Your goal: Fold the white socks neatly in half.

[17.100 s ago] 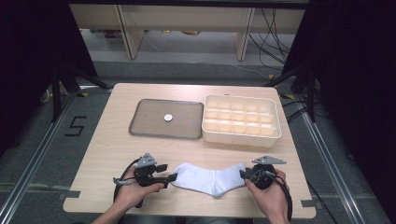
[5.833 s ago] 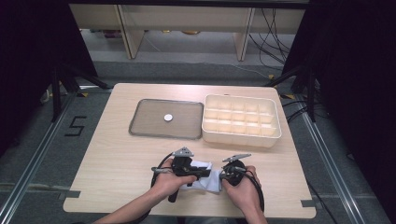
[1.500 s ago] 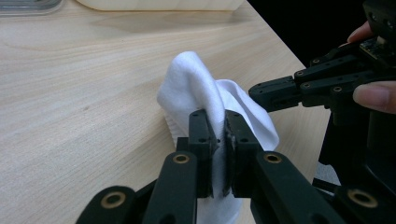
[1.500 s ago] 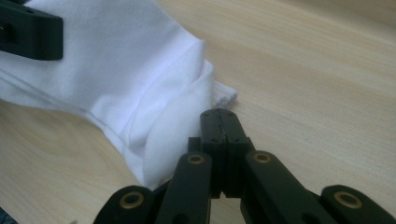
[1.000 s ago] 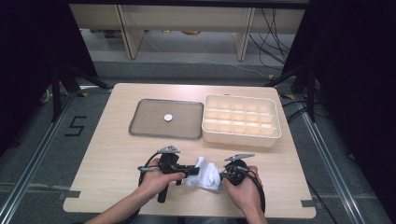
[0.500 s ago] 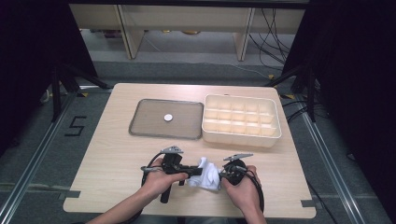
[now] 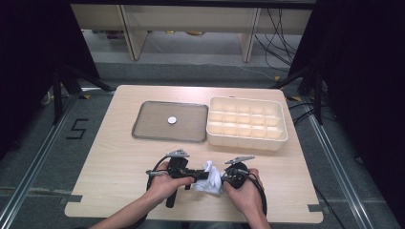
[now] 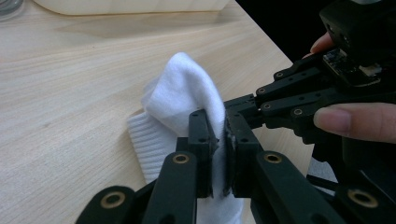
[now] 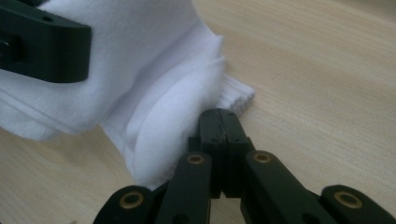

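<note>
A white sock [image 7: 213, 177] sits bunched up near the table's front edge, between the two grippers. My left gripper [image 7: 203, 175] points right and is shut on a raised fold of the sock [image 8: 187, 93], with the cloth pinched between its pads [image 8: 219, 135]. From the right, my right gripper [image 7: 222, 178] meets the same bundle. Its jaws are pressed tight together [image 9: 219, 119] at the sock's edge [image 9: 154, 93], and a thin fold seems caught there. The ribbed cuff [image 9: 236, 99] lies just past its tips. The right gripper [image 8: 243, 106] also appears in the left gripper view.
A flat grey tray [image 7: 148, 129] with a small white disc [image 7: 172, 120] lies at the table's middle back. A cream box [image 7: 247, 138] of several compartments stands to its right. Bare wood [image 7: 110, 167] extends to the left of the hands.
Long before, the sock lay stretched flat between grippers held far apart; the hands have since come together and bunched it. Over the last second nothing has visibly moved.
</note>
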Demonstrator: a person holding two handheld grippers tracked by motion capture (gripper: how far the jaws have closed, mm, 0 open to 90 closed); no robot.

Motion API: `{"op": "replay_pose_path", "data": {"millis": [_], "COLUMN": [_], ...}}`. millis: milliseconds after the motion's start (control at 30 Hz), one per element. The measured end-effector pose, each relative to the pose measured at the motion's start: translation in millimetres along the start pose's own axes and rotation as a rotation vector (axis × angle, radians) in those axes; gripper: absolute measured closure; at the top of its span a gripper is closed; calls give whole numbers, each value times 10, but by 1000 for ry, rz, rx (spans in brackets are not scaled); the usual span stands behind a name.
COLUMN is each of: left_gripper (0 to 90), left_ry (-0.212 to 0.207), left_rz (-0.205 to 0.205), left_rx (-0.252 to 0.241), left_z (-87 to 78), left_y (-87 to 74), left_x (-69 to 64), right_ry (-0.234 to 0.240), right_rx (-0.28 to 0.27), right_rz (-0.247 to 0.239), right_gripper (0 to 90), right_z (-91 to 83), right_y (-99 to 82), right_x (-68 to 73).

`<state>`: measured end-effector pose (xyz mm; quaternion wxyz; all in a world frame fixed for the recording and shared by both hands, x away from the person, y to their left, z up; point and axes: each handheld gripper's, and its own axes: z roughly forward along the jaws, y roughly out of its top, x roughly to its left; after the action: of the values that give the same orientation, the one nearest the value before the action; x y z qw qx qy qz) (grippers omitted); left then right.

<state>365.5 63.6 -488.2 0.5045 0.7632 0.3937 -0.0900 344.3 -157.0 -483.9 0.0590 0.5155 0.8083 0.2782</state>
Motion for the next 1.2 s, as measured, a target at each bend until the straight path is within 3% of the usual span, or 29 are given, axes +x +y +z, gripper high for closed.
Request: {"op": "replay_pose_path", "data": {"millis": [233,467,567,667,967,1033,1067,1200], "left_gripper": [823,823,823,823,823,823,823,823], "left_ry": [0,-4,-4,2,11,9,2,8], "left_rz": [10,-5,11,13,11,16,19,12], "left_rx": [5,-2,1,-1,0,5,8,11], "left_z": [18,25,15,15,4,8,11,17], "left_y": [14,5,15,16,26,26,26,26], "left_x": [-29,-33,-31,-33,-50,-49,-46,-53], "right_ry": [-2,3,-7,4,-1,-1,1,5], "right_rx": [0,4,0,-2,2,1,-6,3], "right_rz": [-3,-11,-25,-9,-27,-5,-26,-21], "right_gripper": [900,900,900,900,900,900,900,900], "right_z": [2,32,47,43,58,53,63,72], "right_y": [6,-2,-6,-3,-1,6,8,17], "right_x": [10,14,6,24,34,64,51,68]}}
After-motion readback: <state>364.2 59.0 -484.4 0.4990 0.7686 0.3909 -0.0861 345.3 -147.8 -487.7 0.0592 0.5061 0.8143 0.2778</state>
